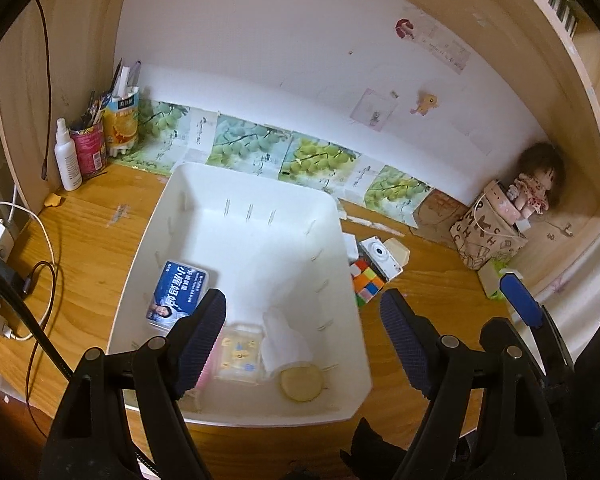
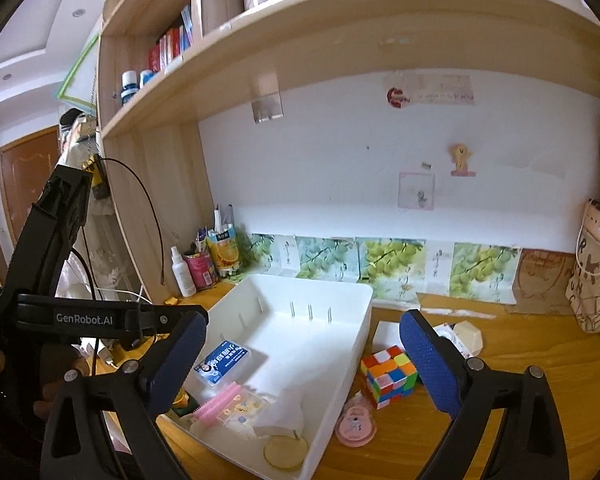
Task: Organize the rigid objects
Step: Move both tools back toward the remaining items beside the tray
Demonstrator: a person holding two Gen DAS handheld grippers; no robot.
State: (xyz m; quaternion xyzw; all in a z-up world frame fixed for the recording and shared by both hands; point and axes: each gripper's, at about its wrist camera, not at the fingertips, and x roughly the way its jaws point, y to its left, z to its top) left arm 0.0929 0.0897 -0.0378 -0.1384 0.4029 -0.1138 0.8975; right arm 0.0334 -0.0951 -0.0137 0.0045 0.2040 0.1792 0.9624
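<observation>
The left gripper was seen with its blue-padded fingers spread apart and nothing caught between them; it was held above the near end of a white tray. The right gripper was likewise seen with its jaws wide apart and empty, its left finger over the tray's near left corner and its right finger just right of a colour cube.

Inside the tray, at its near end, several things were gathered: a clear box with a blue label against the left wall, a pink ribbed piece and a small clear box with yellow figures nearer still, a crumpled white paper beside them, and a round yellow disc at the near wall. The far half of the tray was shown bare.

On the wooden desk, the cube was found just right of the tray. Beyond it a small white camera and a cream block were placed close together. A pink round case was lying near the tray's right wall, on the near side of the cube.

At the far left corner a white spray bottle, a red can of pens and an orange carton were grouped. A doll was seated on a printed bag at the far right.
</observation>
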